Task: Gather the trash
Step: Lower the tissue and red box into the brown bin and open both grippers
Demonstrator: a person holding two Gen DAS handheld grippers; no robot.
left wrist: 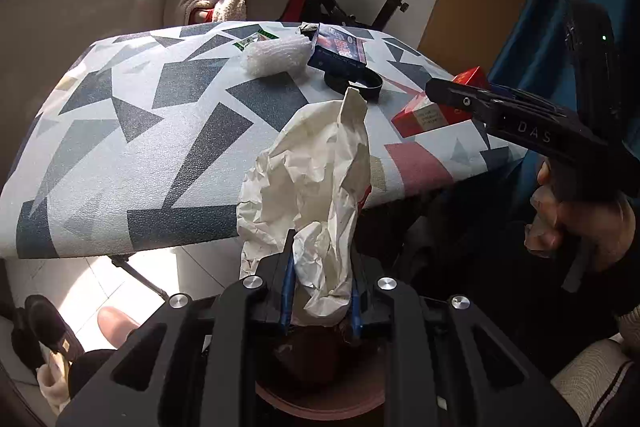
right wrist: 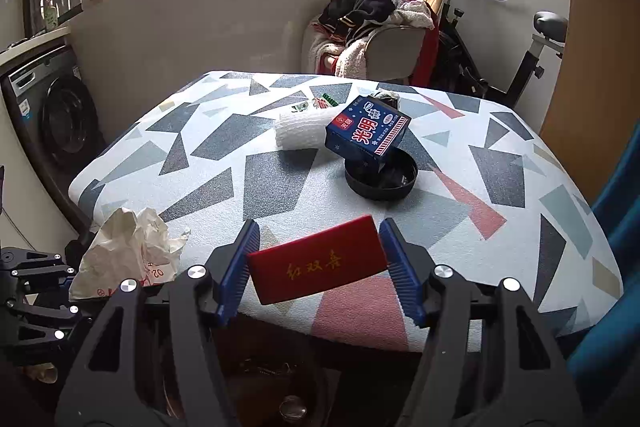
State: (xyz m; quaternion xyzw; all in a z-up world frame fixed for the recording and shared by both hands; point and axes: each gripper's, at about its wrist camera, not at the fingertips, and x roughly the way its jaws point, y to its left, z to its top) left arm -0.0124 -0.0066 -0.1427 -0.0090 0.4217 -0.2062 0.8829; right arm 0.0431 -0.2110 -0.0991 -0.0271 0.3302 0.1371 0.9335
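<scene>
My left gripper (left wrist: 322,279) is shut on a crumpled white paper bag (left wrist: 312,187) and holds it off the table's near edge, over a brown bin (left wrist: 320,399) below. The bag also shows in the right wrist view (right wrist: 128,251). My right gripper (right wrist: 318,259) is shut on a red cigarette box (right wrist: 318,263) with gold characters, held just above the table's near edge; the box also shows in the left wrist view (left wrist: 432,111). On the patterned table (right wrist: 200,179) lie a blue box (right wrist: 368,133), a black round lid (right wrist: 382,179) and a white bubble-wrap roll (right wrist: 300,131).
Small green and white wrappers (right wrist: 316,103) lie behind the roll. A chair piled with clothes (right wrist: 380,27) and an exercise bike (right wrist: 500,47) stand beyond the table. A washing machine (right wrist: 52,119) is at the left. A blue curtain (right wrist: 616,267) hangs at the right.
</scene>
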